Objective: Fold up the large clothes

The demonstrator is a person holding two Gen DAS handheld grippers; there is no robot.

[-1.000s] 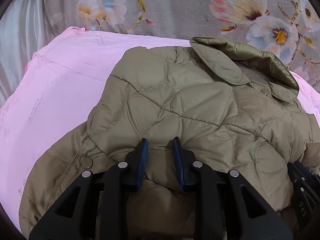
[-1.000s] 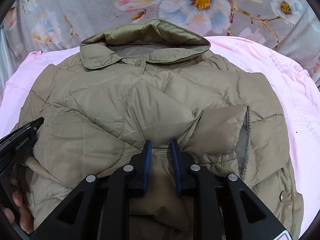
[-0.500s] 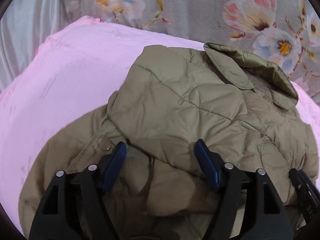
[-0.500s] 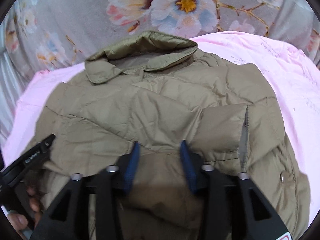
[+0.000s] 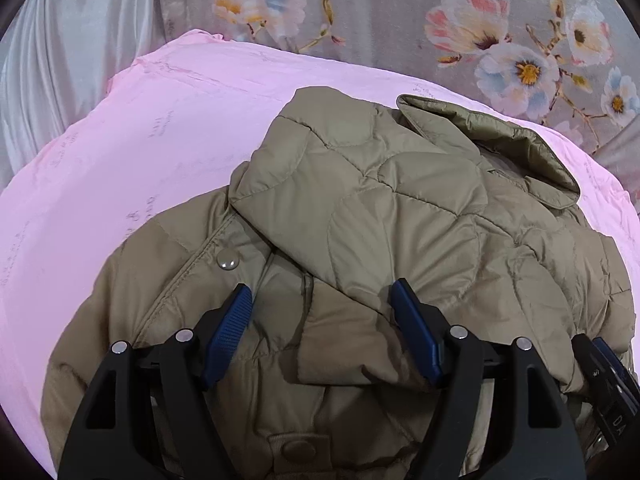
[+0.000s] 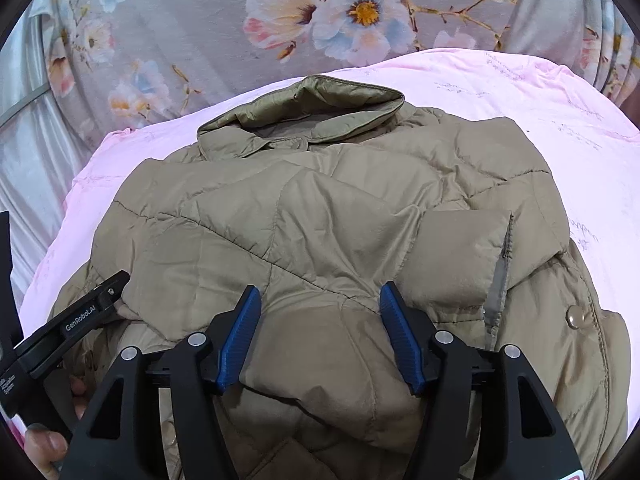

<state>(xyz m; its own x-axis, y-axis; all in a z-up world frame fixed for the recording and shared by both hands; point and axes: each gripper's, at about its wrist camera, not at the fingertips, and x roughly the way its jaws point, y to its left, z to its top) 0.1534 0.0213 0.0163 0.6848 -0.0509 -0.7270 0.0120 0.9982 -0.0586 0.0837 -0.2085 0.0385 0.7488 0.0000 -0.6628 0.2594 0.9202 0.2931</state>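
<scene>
On a pink quilt point(image 5: 120, 168) spread over a bed, an olive jacket point(image 6: 328, 216) lies partly folded, collar point(image 6: 304, 112) at the far end and hem toward the person — its long axis running straight away from both tools. Left tool point(image 5: 320, 336) and right tool point(image 6: 320, 340) hover side by side over the near half, their jaws just opened wide, padding below but nothing pinched. With sleeves tucked in, the next fold likely carries the hem toward the collar — each tool equally close to its side.
</scene>
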